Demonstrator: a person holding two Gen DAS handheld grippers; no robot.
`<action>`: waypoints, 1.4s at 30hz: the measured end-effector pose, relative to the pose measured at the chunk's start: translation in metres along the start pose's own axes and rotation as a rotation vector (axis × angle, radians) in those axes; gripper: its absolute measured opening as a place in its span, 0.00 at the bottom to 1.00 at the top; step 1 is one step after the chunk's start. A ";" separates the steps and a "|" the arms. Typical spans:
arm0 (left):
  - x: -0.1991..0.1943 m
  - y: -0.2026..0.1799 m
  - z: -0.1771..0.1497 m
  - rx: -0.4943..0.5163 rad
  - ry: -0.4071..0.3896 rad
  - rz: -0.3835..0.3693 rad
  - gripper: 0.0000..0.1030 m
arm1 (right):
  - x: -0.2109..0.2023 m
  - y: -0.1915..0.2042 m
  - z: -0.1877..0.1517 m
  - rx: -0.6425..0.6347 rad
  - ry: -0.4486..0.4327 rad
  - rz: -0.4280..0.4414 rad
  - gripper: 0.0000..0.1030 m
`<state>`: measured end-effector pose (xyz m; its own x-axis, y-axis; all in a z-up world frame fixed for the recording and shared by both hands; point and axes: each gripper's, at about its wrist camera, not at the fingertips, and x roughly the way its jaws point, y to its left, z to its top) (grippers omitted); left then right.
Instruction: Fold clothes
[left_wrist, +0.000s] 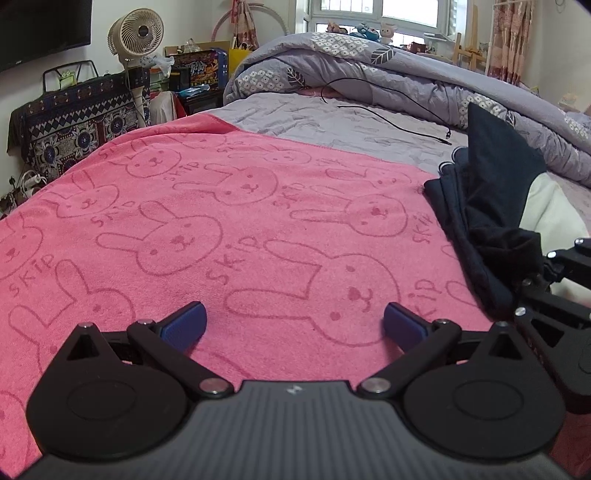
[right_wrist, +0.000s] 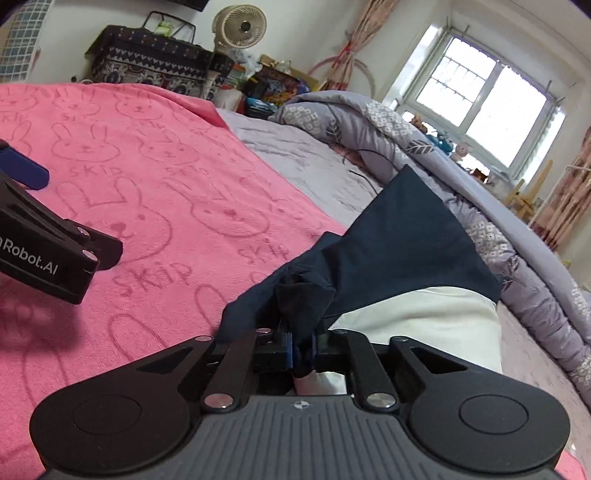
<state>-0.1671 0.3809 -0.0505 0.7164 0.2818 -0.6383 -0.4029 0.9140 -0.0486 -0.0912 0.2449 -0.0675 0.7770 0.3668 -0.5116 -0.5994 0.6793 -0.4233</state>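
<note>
right gripper (right_wrist: 302, 350) is clamped on a bunched fold of the navy garment (right_wrist: 399, 236), which rises just ahead of its tips w/ one corner sticking up. white cloth (right_wrist: 424, 317) lies under it, to the gripper's right. left gripper (left_wrist: 294, 325) hangs spread wide w/ nothing between the pads, over the pink bunny towel (left_wrist: 221, 206); garment is off to its right. rumpled lilac quilt (right_wrist: 424, 147) & a black cable (left_wrist: 388, 118) lie beyond.

A dark navy garment (right_wrist: 399, 236) lies bunched on the pink rabbit-print towel's (left_wrist: 229, 229) edge, one corner lifted.
</note>
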 end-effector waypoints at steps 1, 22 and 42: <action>-0.002 0.001 0.002 -0.007 0.003 -0.007 1.00 | -0.001 -0.004 0.000 0.016 -0.001 0.021 0.16; 0.043 -0.108 0.031 0.282 -0.024 -0.021 1.00 | -0.073 -0.109 -0.067 0.384 0.118 0.622 0.79; 0.046 -0.089 0.018 0.188 -0.050 -0.043 1.00 | 0.157 -0.113 0.059 0.323 0.296 0.129 0.17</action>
<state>-0.0883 0.3182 -0.0612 0.7598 0.2511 -0.5997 -0.2611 0.9626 0.0722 0.1097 0.2634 -0.0560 0.5835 0.2959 -0.7563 -0.5602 0.8208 -0.1111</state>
